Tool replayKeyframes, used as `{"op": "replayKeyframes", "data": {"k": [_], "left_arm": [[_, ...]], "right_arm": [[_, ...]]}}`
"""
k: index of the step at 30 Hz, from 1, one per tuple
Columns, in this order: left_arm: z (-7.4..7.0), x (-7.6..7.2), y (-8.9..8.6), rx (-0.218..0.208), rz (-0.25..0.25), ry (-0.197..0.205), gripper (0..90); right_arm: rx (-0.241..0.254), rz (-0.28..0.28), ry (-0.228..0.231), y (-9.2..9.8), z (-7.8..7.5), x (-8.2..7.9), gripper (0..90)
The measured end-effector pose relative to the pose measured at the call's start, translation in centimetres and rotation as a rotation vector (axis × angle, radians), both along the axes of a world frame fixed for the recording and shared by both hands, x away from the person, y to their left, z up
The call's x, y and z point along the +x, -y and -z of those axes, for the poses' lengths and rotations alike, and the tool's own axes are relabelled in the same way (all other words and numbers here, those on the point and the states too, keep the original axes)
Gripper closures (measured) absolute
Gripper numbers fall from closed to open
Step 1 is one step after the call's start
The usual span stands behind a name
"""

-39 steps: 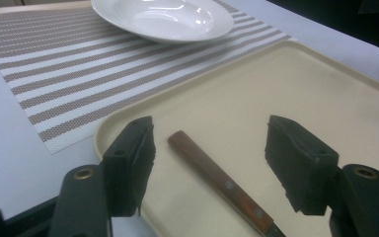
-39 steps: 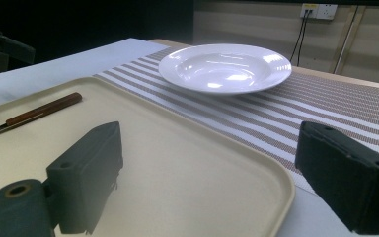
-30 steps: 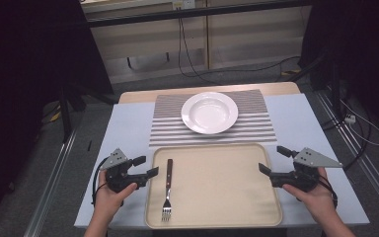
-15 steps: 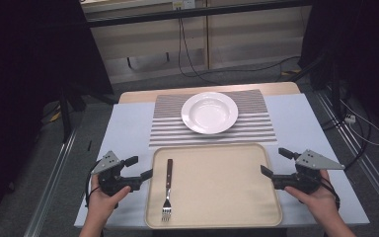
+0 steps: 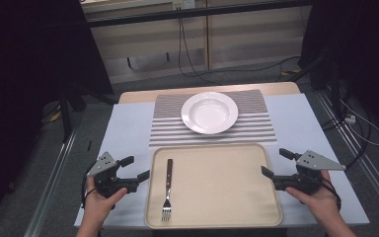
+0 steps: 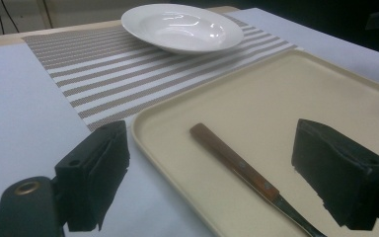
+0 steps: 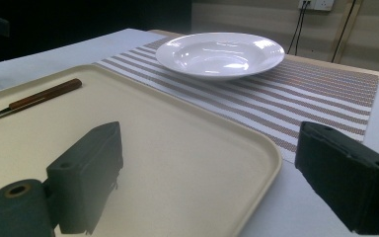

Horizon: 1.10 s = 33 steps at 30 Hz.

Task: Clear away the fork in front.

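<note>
A fork [image 5: 167,190] with a brown wooden handle lies on the left part of a beige tray [image 5: 212,147], tines toward the near edge. Just left of the tray's rim, my left gripper [image 5: 135,167] points at the fork. Its jaws have just been opening and stand open with nothing between them. In the left gripper view the fork handle [image 6: 232,160] lies beyond the open left gripper [image 6: 212,133]. My right gripper [image 5: 274,162] rests open and empty at the tray's right rim, and the right gripper view shows the right gripper [image 7: 209,143] facing the tray [image 7: 256,143].
A white deep plate [image 5: 209,112] stands on a striped placemat [image 5: 168,128] behind the tray. A pale cloth [image 5: 123,133] covers the table. Cables run over the floor beyond the far edge, and metal rails flank both sides.
The left gripper has drawn back slightly to the left, away from the fork, and its jaws have spread wider. The right gripper has kept still.
</note>
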State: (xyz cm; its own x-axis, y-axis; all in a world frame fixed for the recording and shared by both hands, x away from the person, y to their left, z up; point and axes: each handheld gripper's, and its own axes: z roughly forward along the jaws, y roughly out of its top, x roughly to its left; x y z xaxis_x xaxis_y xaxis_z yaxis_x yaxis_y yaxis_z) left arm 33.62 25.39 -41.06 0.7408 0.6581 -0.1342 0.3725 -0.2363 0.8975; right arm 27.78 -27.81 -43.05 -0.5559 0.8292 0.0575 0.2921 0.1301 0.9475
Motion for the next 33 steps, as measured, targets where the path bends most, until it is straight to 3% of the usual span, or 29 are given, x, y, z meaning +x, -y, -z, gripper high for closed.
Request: {"op": "replayKeyframes", "data": {"k": [33], "left_arm": [[0.7,-1.0,-1.1,-0.011,-0.001,0.008,10.8]], "right_arm": [[-0.009,-0.012,-0.003,0.3,0.7,-1.0,11.0]]}}
